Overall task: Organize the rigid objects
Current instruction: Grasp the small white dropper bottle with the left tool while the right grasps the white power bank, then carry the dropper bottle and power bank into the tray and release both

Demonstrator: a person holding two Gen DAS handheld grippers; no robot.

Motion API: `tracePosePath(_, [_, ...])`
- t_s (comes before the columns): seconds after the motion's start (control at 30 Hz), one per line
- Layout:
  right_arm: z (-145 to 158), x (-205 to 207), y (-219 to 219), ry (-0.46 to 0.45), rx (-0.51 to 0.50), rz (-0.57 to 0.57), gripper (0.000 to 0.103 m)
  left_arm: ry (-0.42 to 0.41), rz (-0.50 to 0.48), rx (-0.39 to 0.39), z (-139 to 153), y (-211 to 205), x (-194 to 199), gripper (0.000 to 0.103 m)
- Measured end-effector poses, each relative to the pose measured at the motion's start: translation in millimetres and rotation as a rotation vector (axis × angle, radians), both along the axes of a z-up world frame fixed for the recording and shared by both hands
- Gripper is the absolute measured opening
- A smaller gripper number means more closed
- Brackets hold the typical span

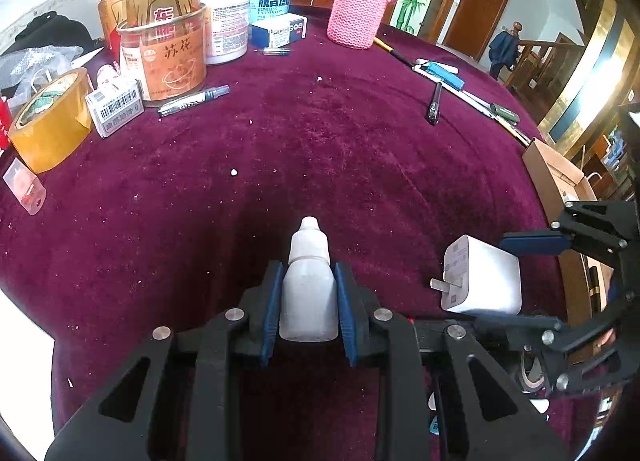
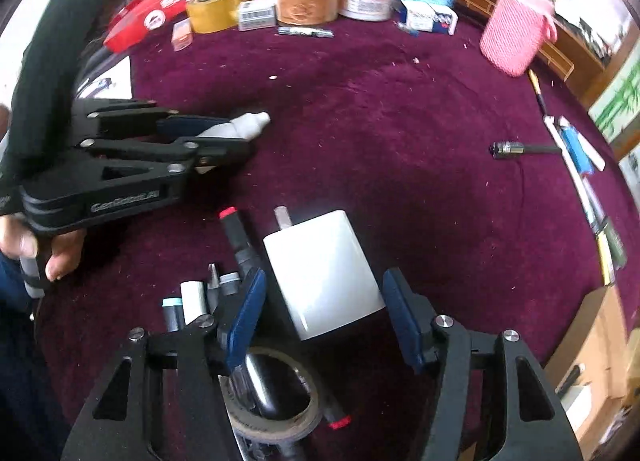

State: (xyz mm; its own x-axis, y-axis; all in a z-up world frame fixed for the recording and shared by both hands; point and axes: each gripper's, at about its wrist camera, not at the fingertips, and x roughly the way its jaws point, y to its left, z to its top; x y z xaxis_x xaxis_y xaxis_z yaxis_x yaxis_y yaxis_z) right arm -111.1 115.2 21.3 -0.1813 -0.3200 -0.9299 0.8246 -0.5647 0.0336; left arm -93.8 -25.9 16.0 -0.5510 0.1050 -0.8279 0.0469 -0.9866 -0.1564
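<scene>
My left gripper (image 1: pixel 308 267) is shut on a small white dropper bottle (image 1: pixel 308 293), whose cap points away from me over the maroon tablecloth (image 1: pixel 320 149). The right wrist view shows the same gripper (image 2: pixel 236 133) and bottle (image 2: pixel 250 124) at the left, in a person's hand. A white plug-in charger (image 2: pixel 324 273) lies on the cloth with its prongs pointing away. My right gripper (image 2: pixel 326 275) straddles it, pointing steeply down; a thin gap shows at the right pad, so it is open. From the left wrist, the right gripper (image 1: pixel 490 280) brackets the charger (image 1: pixel 484 281).
Markers and caps (image 2: pixel 236 237) and a grey tape roll (image 2: pixel 276 405) lie under the right gripper. Tins, tubs, brown tape (image 1: pixel 48 121), small boxes and a pink knitted flask (image 1: pixel 360 9) line the far edge. Pens (image 1: pixel 436 101) lie right; a cardboard box (image 2: pixel 592 341) sits beyond the edge.
</scene>
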Motion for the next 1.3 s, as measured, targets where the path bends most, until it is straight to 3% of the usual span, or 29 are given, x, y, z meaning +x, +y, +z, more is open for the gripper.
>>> tracePosePath(0.1, [-5.5, -8.4, 7.4, -0.019, -0.032, -0.066, 0.049, 0.0, -0.002, -0.006, 0.1, 0.7, 0.1, 0.024])
tracePosePath(0.2, [-16.0, -1.2, 1.8, 0.06, 0.013, -0.11, 0.048, 0.002, -0.008, -0.025, 0.0, 2.8, -0.1, 0.024])
tracePosePath(0.4, [-10.5, 18.0, 5.0, 0.155, -0.04, -0.25, 0.043, 0.012, -0.007, -0.018, 0.2, 2.1, 1.3, 0.023])
tracePosePath(0.57, [11.4, 27.1, 30.7, 0.156, -0.177, -0.367, 0.043, 0.012, -0.015, 0.054, 0.8, -1.9, 2.5, 0.023])
tracePosePath(0.8, [23.3, 42.1, 75.4, 0.143, -0.387, -0.469, 0.043, 0.052, -0.046, 0.066, 8.7, 6.2, 7.8, 0.023])
tracePosePath(0.93, [28.7, 37.0, 92.4, 0.168, -0.429, -0.515, 0.043, 0.097, -0.057, 0.057, 17.7, 11.0, 11.9, 0.023])
tracePosePath(1.03, [31.4, 33.7, 100.9, 0.163, -0.469, -0.538, 0.043, 0.131, -0.065, 0.039, 24.1, 16.9, 15.1, 0.023])
tracePosePath(1.3, [30.6, 35.1, 98.7, 0.209, -0.433, -0.55, 0.043, 0.208, -0.055, -0.102, 32.2, 37.0, 21.9, 0.023])
